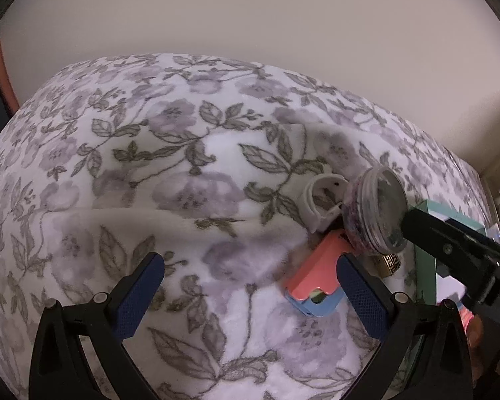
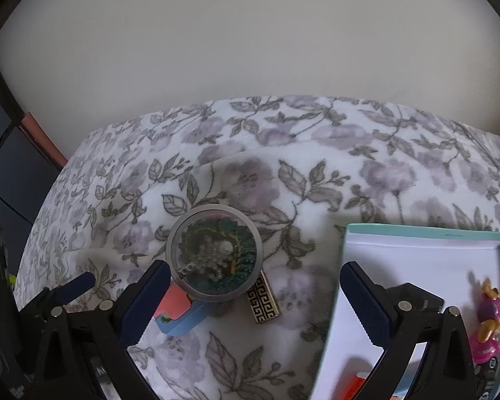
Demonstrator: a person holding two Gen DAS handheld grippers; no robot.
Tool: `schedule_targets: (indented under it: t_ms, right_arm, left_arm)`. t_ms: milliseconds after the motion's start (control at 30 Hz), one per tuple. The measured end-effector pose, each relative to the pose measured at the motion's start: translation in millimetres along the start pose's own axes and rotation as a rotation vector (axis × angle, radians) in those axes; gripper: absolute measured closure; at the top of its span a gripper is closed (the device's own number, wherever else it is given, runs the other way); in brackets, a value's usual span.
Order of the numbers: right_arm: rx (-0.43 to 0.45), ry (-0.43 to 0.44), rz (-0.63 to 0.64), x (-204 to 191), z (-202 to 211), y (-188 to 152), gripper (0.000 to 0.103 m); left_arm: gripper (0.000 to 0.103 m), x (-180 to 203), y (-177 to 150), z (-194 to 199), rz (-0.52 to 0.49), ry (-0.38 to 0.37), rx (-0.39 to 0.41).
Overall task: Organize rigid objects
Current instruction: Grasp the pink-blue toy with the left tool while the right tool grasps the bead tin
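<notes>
Floral bedspread point(image 2: 216, 180): jar point(image 2: 214, 252) beside right tool point(image 2: 255, 303).

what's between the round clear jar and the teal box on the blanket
In the right wrist view, a small black-and-gold patterned tag lies by the jar, toward the box. Beyond it, up to the box, is only bare floral blanket.

Both grippers look alike. The left gripper point(image 1: 250, 291) has a black plastic frame with triangular cut-outs, silver round screws at the joints, and two fingers point(image 1: 140, 295) faced with dark blue textured pads. The right gripper point(image 2: 255, 303) matches it: black arms, silver screws, dark blue ridged fingers point(image 2: 366, 303).
</notes>
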State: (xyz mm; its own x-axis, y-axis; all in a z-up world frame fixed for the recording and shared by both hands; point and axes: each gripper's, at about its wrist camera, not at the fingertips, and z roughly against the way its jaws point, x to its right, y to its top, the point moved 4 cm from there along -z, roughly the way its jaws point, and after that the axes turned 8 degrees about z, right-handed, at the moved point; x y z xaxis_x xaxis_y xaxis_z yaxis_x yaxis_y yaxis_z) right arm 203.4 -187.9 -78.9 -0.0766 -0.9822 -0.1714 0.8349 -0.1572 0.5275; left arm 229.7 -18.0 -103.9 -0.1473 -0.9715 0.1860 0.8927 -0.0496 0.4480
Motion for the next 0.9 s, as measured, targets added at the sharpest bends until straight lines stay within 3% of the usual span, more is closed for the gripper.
schedule_targets:
  t_ms: [400, 633, 800, 867, 900]
  right_arm:
    - [-0.046, 0.032, 0.025, -16.5, -25.9, 4.2, 0.010]
    - [-0.055, 0.056, 0.012, -19.8, -31.0, 3.7, 0.029]
    - [-0.061, 0.065, -0.001, -17.9, -29.5, 1.2, 0.029]
    - [-0.062, 0.064, -0.007, -15.7, -27.5, -0.3, 0.029]
    - [-0.063, 0.064, -0.012, -14.3, -26.4, -1.0, 0.029]
  left_arm:
    - [0.002, 30.2, -16.5, -15.4, -0.127, -0.012, -0.019]
    - [0.018, 37.7, -25.3, -24.6, -0.158, -0.025, -0.046]
    - [0.036, 45.4, -26.8, -23.9, -0.174, -0.070, -0.054]
    - [0.049, 48.6, -28.1, -23.8, -0.179, -0.092, -0.062]
    - [0.049, 50.3, -28.6, -23.6, -0.185, -0.094, -0.063]
